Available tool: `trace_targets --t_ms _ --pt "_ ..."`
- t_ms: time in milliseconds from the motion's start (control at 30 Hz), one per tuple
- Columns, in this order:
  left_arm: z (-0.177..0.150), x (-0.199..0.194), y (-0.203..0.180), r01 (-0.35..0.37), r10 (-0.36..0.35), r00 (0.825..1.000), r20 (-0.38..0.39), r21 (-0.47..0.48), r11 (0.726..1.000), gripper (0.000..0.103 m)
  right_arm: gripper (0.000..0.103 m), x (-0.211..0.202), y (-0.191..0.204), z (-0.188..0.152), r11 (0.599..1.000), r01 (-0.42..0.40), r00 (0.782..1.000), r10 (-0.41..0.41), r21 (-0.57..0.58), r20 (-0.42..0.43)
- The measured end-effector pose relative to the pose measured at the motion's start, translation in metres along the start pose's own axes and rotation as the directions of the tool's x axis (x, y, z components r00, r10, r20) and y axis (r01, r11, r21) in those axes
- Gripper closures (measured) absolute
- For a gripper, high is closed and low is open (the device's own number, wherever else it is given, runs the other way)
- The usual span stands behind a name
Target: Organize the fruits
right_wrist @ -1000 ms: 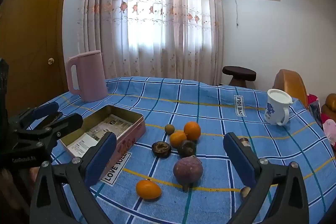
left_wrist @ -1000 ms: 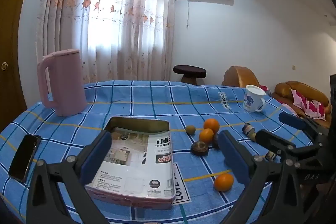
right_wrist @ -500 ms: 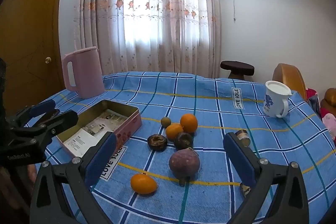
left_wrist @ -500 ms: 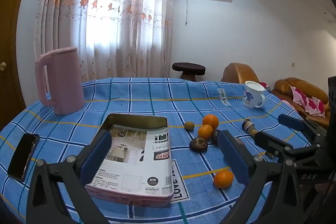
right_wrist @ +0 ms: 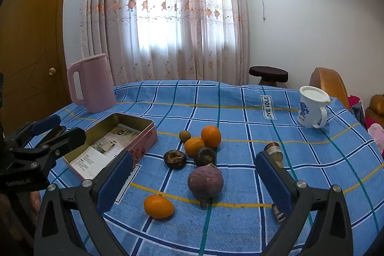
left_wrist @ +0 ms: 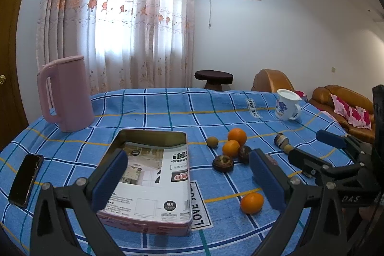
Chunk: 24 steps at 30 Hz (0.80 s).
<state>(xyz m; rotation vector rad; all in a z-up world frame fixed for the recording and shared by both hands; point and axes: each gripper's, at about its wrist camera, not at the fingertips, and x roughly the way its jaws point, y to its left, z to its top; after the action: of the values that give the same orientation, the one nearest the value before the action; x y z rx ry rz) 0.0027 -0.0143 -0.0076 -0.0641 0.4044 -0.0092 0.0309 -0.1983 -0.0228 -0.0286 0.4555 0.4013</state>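
Fruit: a loose cluster lies on the blue checked counter (right_wrist: pixel 240 116), centre of the right wrist view: two oranges (right_wrist: pixel 210 136), a small brown round fruit (right_wrist: pixel 184 136), a dark halved fruit (right_wrist: pixel 175 159), another dark one (right_wrist: pixel 204 156), a large purple fruit (right_wrist: pixel 205 181) and a lone orange fruit (right_wrist: pixel 159 206) nearest the camera.
Tin: an open pink tin (right_wrist: pixel 115 143), lined with a printed sheet and holding no fruit, sits at middle left of the right wrist view, and fills the lower centre of the left wrist view (left_wrist: pixel 153 174).
Right tongs: right tongs (right_wrist: pixel 192 184) are spread wide and hold nothing; they hover above the counter.
Left tongs: left tongs (left_wrist: pixel 187 179) are likewise wide apart with nothing between them, poised over the near end of the tin.
Key relation: the purple fruit sits almost dead centre between the right pads (right_wrist: pixel 114 181), straight ahead and slightly below; the lone orange fruit lies lower left of it, its long axis roughly across the frame.
Nearer hand: by my reading the right, since the fruit is to the lower right of the left view, outside its pads.
Stage: sorting looks barely begun.
Bystanders: pink kettle (right_wrist: pixel 91 85), white mug (right_wrist: pixel 312 109), phone (left_wrist: pixel 26 179).
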Motion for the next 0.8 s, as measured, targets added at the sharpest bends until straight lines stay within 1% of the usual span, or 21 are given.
trace_targets --t_ms 800 --pt "-0.0008 0.0007 -0.0049 0.005 -0.005 1.0 -0.004 0.007 1.0 0.0 0.001 0.0001 -0.0027 -0.003 1.0 0.001 1.0 -0.001 0.011 -0.005"
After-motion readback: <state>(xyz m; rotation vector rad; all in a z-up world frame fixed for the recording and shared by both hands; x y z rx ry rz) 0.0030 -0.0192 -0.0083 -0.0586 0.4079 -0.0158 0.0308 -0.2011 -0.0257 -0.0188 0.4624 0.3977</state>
